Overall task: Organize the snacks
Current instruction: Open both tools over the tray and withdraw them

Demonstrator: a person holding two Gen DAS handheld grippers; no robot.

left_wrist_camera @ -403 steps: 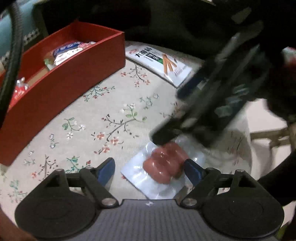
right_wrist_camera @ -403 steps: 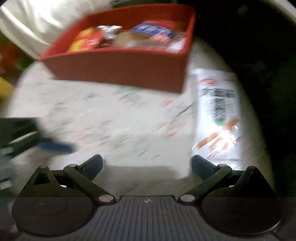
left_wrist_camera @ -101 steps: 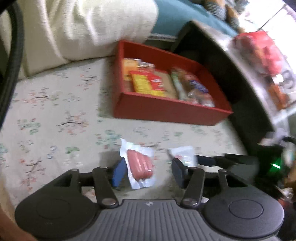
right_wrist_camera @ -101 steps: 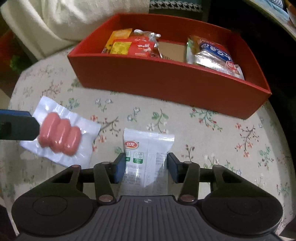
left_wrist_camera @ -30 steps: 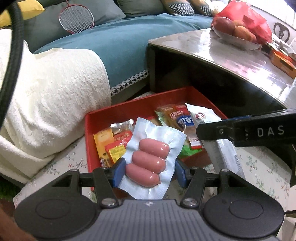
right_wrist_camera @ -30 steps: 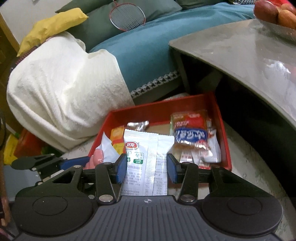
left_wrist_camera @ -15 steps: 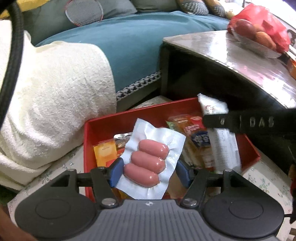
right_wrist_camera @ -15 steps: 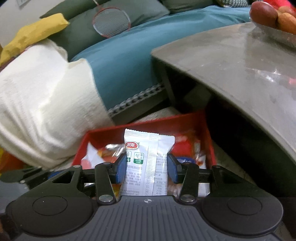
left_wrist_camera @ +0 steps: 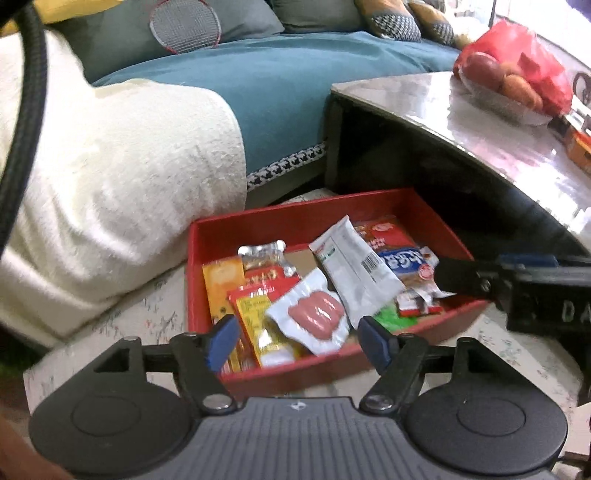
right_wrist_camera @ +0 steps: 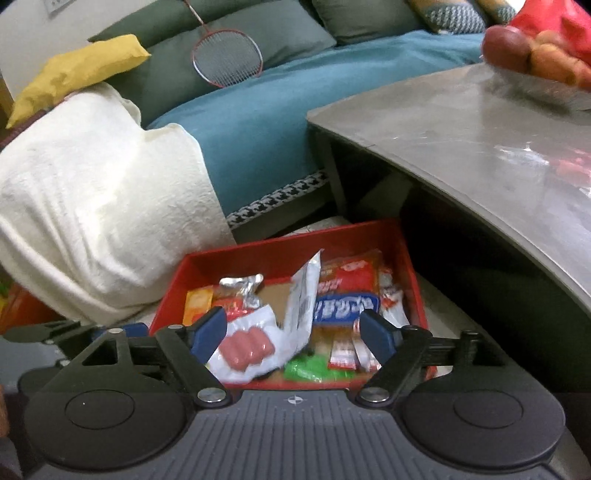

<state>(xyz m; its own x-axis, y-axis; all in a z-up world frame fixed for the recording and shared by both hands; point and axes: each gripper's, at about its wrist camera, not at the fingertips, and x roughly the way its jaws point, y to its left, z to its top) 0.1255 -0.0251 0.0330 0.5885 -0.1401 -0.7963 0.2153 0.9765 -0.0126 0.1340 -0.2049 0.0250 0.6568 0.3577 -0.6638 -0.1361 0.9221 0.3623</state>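
Left claw (left_wrist_camera: 297,339) spread wide, gripping nothing, poised over the near wall of the red box (left_wrist_camera: 424,218). Right claw (right_wrist_camera: 293,334) likewise wide and bare, aimed into the same box (right_wrist_camera: 415,280) from the near side; seen from the left wrist as a dark arm reaching in from the right edge (left_wrist_camera: 480,278).

Sausage pack (left_wrist_camera: 314,314) lying inside the box, tilted, propped on the yellow and red packets (left_wrist_camera: 255,314) at the near left. White sachet (left_wrist_camera: 354,266) just beside it, leaning across the middle of the box, its lower end touching or overlapping the sausage pack. From the right wrist: sausage pack (right_wrist_camera: 245,349) low between the blue pads, white sachet (right_wrist_camera: 303,295) standing almost on edge behind it. Blurred, so hard to say whether either is fully at rest.

Elsewhere in the box: orange packet (left_wrist_camera: 221,284) against the left wall, foil pouch (left_wrist_camera: 264,254) toward the back, blue-labelled pack (left_wrist_camera: 402,260) and red pack (left_wrist_camera: 384,230) at the right, green wrapper (left_wrist_camera: 393,319) at the near right.

Box resting on a floral worktop (left_wrist_camera: 155,317). Cream blanket (left_wrist_camera: 110,177) to the left, teal sofa (left_wrist_camera: 295,81) behind with a racket (left_wrist_camera: 184,24) on it, grey table (left_wrist_camera: 480,125) to the right carrying a fruit bowl (left_wrist_camera: 502,96).
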